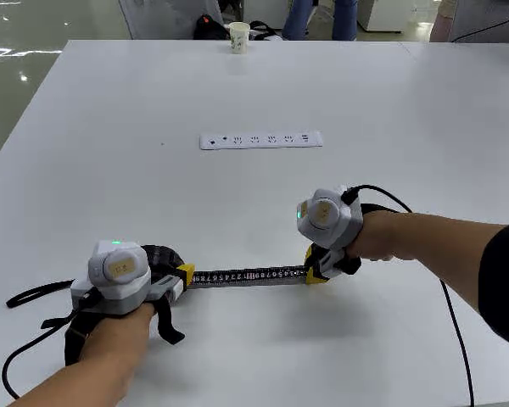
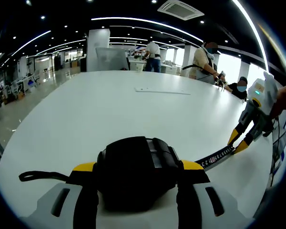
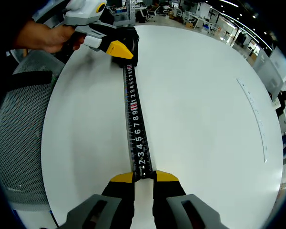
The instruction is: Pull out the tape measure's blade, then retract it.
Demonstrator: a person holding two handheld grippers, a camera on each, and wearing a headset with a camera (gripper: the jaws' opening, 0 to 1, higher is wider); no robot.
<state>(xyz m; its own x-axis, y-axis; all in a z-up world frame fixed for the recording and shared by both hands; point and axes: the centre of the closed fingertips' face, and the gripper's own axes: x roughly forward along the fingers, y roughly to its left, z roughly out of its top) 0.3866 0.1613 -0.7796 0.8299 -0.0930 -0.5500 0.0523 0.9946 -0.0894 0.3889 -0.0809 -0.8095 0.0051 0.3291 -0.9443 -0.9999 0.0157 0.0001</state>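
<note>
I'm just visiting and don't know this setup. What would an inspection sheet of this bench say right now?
Surface: white table, no spills seen.
Job's things: black tape measure case; blade drawn out partway, numbers facing up.
Clutter: white power strip mid-table; paper cup near the far edge.
Grippers: left gripper clamped on the tape measure case; right gripper pinching the blade's end.
Cables: black cable trailing from the right gripper across the table; another black lead beside the left gripper.
Surroundings: people standing beyond the table; grey mesh chair; glossy floor.
</note>
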